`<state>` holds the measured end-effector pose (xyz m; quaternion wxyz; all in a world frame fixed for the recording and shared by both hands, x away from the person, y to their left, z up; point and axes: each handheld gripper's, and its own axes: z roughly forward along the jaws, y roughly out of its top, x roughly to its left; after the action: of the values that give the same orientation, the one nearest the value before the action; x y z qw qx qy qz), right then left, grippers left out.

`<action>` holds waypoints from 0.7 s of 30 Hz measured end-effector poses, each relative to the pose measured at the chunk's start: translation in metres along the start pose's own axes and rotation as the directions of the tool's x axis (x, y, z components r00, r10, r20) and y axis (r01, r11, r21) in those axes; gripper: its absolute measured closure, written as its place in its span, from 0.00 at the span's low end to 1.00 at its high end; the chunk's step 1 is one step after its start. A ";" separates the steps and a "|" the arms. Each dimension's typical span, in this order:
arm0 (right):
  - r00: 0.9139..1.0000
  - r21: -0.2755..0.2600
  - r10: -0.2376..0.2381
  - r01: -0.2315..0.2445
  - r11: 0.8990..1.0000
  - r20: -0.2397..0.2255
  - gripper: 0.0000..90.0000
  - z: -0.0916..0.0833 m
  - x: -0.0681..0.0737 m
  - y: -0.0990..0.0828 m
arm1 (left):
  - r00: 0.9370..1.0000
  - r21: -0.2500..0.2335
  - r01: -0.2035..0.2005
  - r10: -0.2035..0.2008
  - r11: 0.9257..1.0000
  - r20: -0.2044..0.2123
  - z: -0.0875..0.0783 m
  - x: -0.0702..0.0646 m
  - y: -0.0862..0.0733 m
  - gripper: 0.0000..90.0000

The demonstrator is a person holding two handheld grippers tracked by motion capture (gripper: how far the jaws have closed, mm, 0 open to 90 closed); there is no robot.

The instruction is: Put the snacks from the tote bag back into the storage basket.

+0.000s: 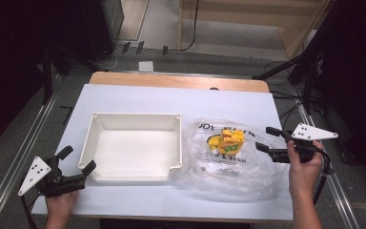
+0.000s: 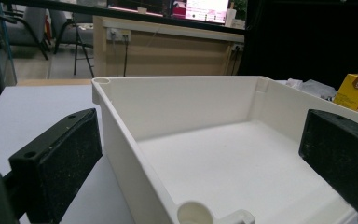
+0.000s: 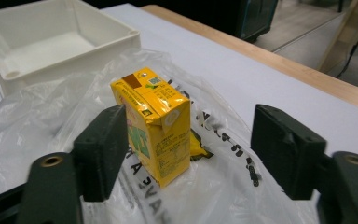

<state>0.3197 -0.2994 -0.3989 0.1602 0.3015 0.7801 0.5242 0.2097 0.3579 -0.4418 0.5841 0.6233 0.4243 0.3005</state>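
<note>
A yellow drink carton (image 1: 232, 139) stands upright on a crumpled clear plastic bag (image 1: 219, 171) with black lettering, right of an empty white tray (image 1: 136, 115). My right gripper (image 1: 263, 138) is open, just right of the carton and pointing at it. In the right gripper view the carton (image 3: 156, 121) stands beyond the jaws of that gripper (image 3: 191, 144), close to the left one, and neither pad presses on it. My left gripper (image 1: 80, 158) is open at the tray's near left corner. In the left gripper view its jaws (image 2: 204, 140) straddle the tray's side wall (image 2: 182, 102).
A white sheet (image 1: 124, 98) covers the table, with a wooden strip (image 1: 171, 80) along the far edge. The bag (image 3: 28, 121) spreads from the tray's right wall toward the right edge. Stands and cables are on the floor around the table.
</note>
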 end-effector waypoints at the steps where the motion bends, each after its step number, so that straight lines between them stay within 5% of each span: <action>1: 1.000 0.013 -0.015 0.015 1.000 -0.009 0.36 0.002 -0.001 0.002 | 1.000 -0.001 0.002 -0.002 1.000 0.000 0.000 0.000 0.000 0.00; 6: 0.997 0.014 -0.047 0.048 0.999 -0.061 0.46 0.011 -0.007 0.005 | 1.000 -0.004 0.004 -0.004 1.000 0.003 0.000 0.000 0.000 0.00; 12: 0.998 0.048 -0.059 0.060 0.997 -0.026 0.38 0.015 -0.006 0.012 | 1.000 0.000 -0.004 0.004 1.000 0.005 0.000 -0.001 0.000 0.00; 16: 0.997 0.070 -0.051 0.054 0.996 -0.057 0.37 0.018 -0.006 0.018 | 1.000 -0.003 0.001 -0.001 1.000 0.003 0.000 0.000 0.000 0.00; 21: 0.992 0.114 -0.101 0.109 0.988 -0.080 0.37 0.024 -0.004 0.025 | 1.000 -0.004 0.001 -0.001 1.000 0.004 0.000 0.000 0.000 0.00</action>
<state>0.3438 -0.2779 -0.3857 0.1407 0.2494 0.8298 0.4790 0.2094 0.3577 -0.4418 0.5866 0.6224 0.4227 0.2997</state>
